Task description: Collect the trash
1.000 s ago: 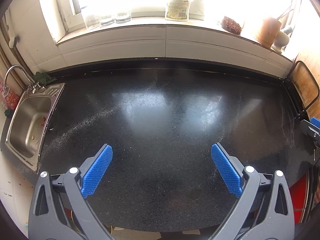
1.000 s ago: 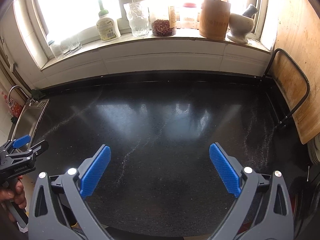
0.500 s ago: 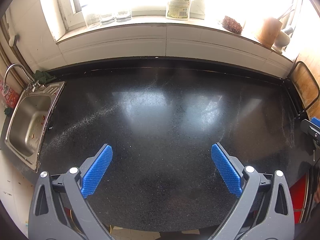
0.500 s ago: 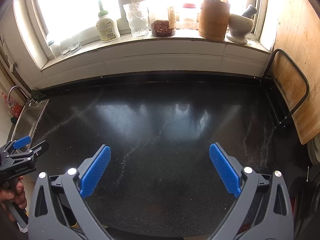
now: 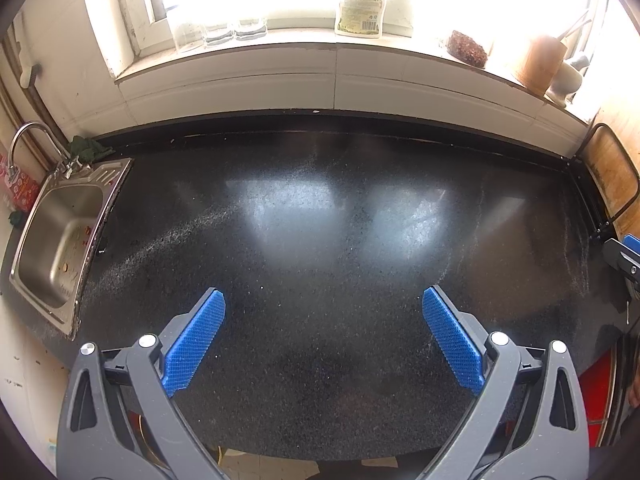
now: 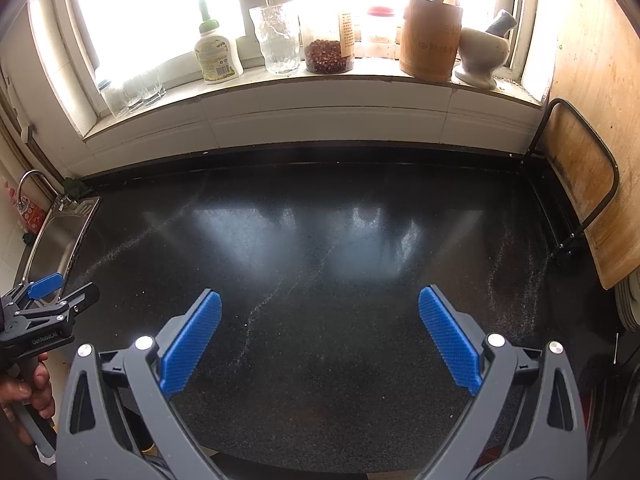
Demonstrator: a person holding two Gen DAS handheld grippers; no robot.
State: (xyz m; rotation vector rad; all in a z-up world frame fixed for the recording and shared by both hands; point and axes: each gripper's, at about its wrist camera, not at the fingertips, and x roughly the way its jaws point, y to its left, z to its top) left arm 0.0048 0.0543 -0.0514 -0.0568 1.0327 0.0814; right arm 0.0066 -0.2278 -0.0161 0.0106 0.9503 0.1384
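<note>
- Black speckled counter (image 5: 320, 240) fills both views, streaked with pale dust; no trash visible on it in either view.
- Window sill (image 6: 320, 80) at 12 o'clock holds glasses, a bottle (image 6: 218, 58), a jar (image 6: 328, 54), a wooden utensil holder (image 6: 430, 40) and a mortar (image 6: 482, 54).
- Steel sink (image 5: 60, 236) at 9 o'clock in the left view; small specks lie in its basin, too small to identify.
- Cutting board (image 6: 580, 184) leans in a wire rack at 3 o'clock.
- Left gripper (image 5: 323, 330) hangs above the counter, jaws spread wide, nothing between them.
- Right gripper (image 6: 320, 330) likewise released and empty.
- Left hand (image 6: 24, 384) grips the handle at 8 o'clock in the right view.
</note>
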